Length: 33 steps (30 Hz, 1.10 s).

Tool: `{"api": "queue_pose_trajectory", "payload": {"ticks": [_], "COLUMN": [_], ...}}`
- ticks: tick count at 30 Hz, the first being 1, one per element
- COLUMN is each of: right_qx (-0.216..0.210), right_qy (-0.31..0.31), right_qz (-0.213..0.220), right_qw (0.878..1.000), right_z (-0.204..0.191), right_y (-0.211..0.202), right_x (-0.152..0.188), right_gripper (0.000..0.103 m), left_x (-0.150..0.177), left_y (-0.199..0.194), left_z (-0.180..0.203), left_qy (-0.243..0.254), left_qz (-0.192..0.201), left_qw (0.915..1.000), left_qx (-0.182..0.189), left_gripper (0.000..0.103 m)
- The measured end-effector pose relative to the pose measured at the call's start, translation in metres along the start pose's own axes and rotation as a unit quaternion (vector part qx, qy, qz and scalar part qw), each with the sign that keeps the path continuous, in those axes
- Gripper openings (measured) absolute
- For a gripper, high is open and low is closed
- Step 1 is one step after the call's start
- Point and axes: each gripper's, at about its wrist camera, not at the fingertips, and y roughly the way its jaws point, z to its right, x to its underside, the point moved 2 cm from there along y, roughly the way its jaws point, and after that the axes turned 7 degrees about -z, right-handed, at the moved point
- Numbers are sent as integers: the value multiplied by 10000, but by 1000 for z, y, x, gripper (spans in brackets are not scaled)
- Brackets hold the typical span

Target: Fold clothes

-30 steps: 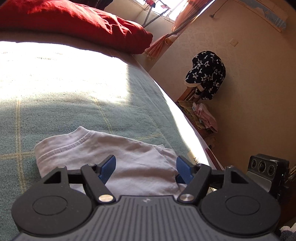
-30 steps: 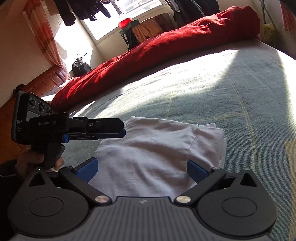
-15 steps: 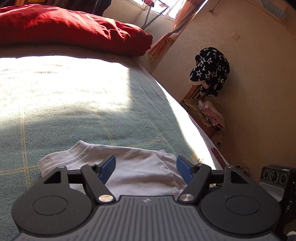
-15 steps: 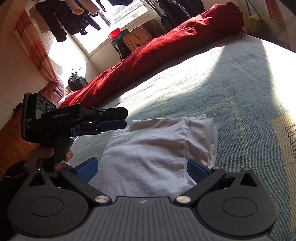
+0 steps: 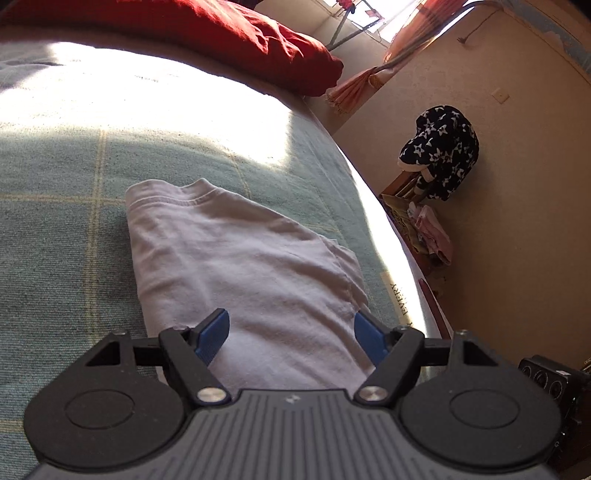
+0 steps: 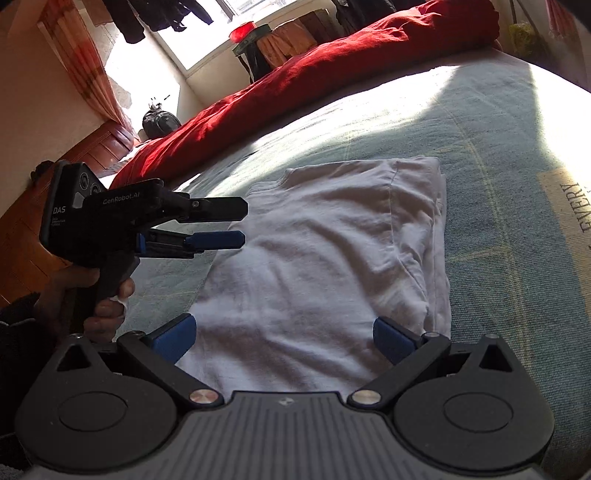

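A white T-shirt lies folded into a flat rectangle on the green checked bedspread. My left gripper hangs open above the shirt's near end, nothing between its blue pads. Seen from the right wrist view, that left gripper hovers over the shirt's left edge, held by a hand. My right gripper is open too, just above the shirt's near edge and holding nothing.
A red duvet is bunched along the far side of the bed. The bed's right edge drops to a wall with a star-patterned garment on a chair. A wooden cabinet stands left.
The left gripper has risen and tilted down, so more of the folded shirt shows in its view. The right gripper moved slightly closer over the shirt. Both stayed open.
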Motion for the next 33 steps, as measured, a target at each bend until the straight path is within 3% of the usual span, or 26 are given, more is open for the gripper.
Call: {"api": "queue_pose_trajectory", "payload": {"ticks": [3, 6, 9, 14, 16, 20, 24, 26, 29, 33], "right_qx": [1, 14, -3, 3, 30, 62, 95, 82, 73, 228], "right_qy": [120, 218, 280, 350, 387, 389, 319, 392, 420, 298], "right_qz": [132, 265, 360, 449, 468, 437, 402, 368, 335, 316], "right_qw": [9998, 9994, 9990, 9984, 9981, 9983, 9986, 9985, 9985, 9988], "right_z": [3, 6, 7, 9, 9, 6, 6, 8, 9, 9], "right_y": [-12, -22, -29, -37, -36, -35, -35, -31, -29, -31], "right_x": [5, 3, 1, 1, 1, 3, 7, 8, 9, 7], "right_gripper": [103, 103, 103, 103, 103, 103, 103, 103, 103, 103], "left_x": [19, 44, 69, 83, 84, 77, 44, 31, 18, 2], "left_y": [-9, -10, -18, -37, -27, -21, -30, -23, -8, -8], "left_z": [16, 14, 5, 20, 17, 14, 16, 5, -10, -15], "left_qy": [212, 44, -277, -52, -89, -95, 116, -95, -273, -377], "left_qz": [-87, -245, -111, 192, -12, -122, 373, 429, 469, 682], "left_qw": [9997, 9997, 9996, 9997, 10000, 9999, 9992, 9990, 9981, 9968], "left_qx": [68, -61, 18, 143, -9, 19, -43, 41, -276, -191], "left_gripper": [75, 75, 75, 80, 82, 81, 81, 81, 81, 79]}}
